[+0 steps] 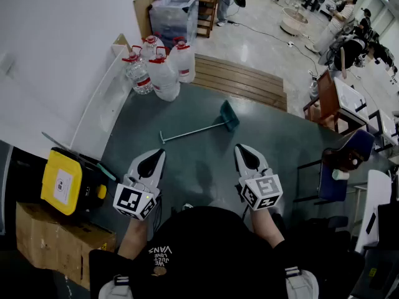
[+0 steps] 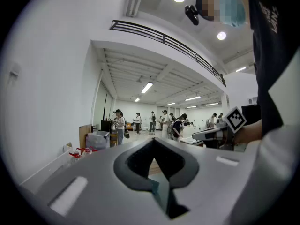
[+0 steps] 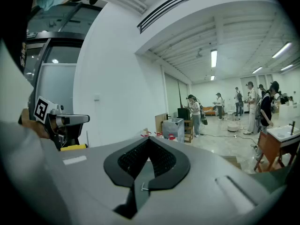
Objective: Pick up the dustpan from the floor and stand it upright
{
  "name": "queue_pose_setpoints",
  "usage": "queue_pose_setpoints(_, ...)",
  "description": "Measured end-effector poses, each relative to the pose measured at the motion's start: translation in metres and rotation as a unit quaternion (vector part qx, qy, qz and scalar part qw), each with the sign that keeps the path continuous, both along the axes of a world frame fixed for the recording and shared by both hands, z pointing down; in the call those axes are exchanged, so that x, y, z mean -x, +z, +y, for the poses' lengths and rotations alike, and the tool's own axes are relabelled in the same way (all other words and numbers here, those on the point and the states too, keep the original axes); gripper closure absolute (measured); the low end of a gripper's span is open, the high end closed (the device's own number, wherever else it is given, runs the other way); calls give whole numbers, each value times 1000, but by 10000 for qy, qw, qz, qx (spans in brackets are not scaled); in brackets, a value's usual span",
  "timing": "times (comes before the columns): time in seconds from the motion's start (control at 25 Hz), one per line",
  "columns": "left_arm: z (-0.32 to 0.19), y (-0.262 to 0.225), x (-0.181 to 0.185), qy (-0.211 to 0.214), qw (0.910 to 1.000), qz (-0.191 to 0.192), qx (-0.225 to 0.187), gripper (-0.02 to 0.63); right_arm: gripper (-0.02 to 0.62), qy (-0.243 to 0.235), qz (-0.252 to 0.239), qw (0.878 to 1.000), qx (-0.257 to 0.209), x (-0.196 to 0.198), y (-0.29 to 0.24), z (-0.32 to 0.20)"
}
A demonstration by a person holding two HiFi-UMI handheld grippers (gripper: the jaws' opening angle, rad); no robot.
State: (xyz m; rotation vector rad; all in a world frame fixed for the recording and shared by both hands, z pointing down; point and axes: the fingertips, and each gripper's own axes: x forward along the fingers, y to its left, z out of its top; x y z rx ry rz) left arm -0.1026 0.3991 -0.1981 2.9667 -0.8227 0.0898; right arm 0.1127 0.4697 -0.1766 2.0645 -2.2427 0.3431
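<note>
A dark grey-green floor mat (image 1: pixel 274 129) fills the middle of the head view, with a white wall (image 1: pixel 56 48) along its left. At the far left edge of the mat stands a cluster of clear plastic water jugs with red caps (image 1: pixel 163 75), and a black bin with a yellow lid (image 1: pixel 61 184) sits near left.

The teal dustpan with a long metal handle (image 1: pixel 193 130) lies flat on the mat, not yet touched. Its long axis runs left to right (slightly slanted): the pan is at the far right end and the handle's free end at the near left.

The left gripper (image 1: pixel 156 157) and right gripper (image 1: pixel 244 152) are both clenched on nothing, held roughly level on the near side, well apart from the dustpan. It lies ahead and between them. The right gripper is nearer the pan, the left nearer the handle tip, so the reach likely goes forward and down.
</note>
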Motion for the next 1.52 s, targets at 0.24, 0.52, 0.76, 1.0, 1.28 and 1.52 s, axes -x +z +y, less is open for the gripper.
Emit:
queue_pose_setpoints(0.24, -21, 3, -11, 30, 10000, 2, -66, 554, 594, -182, 19, 9995, -270, 2, -3, -26)
queue_pose_setpoints(0.52, -61, 25, -45, 41, 9999, -125, 9, 554, 594, -222, -77, 9991, -345, -32, 7, -70)
queue_pose_setpoints(0.76, -121, 32, -84, -306, 9994, -163, 52, 554, 592, -660, -144, 9969, -398, -71, 18, -138)
queue_pose_setpoints(1.0, -192, 51, -126, -718, 9970, -218, 212, 554, 555, -1333, -1, 9907, -270, -105, 34, -216)
queue_pose_setpoints(1.28, -248, 82, -144, -1069, 9918, -236, 663, 552, 522, -1838, 182, 9828, 97, -129, 68, -289)
queue_pose_setpoints(1.52, -282, 134, -124, -936, 9871, -155, 1291, 511, 493, -1719, 433, 9830, 475, -118, 113, -320)
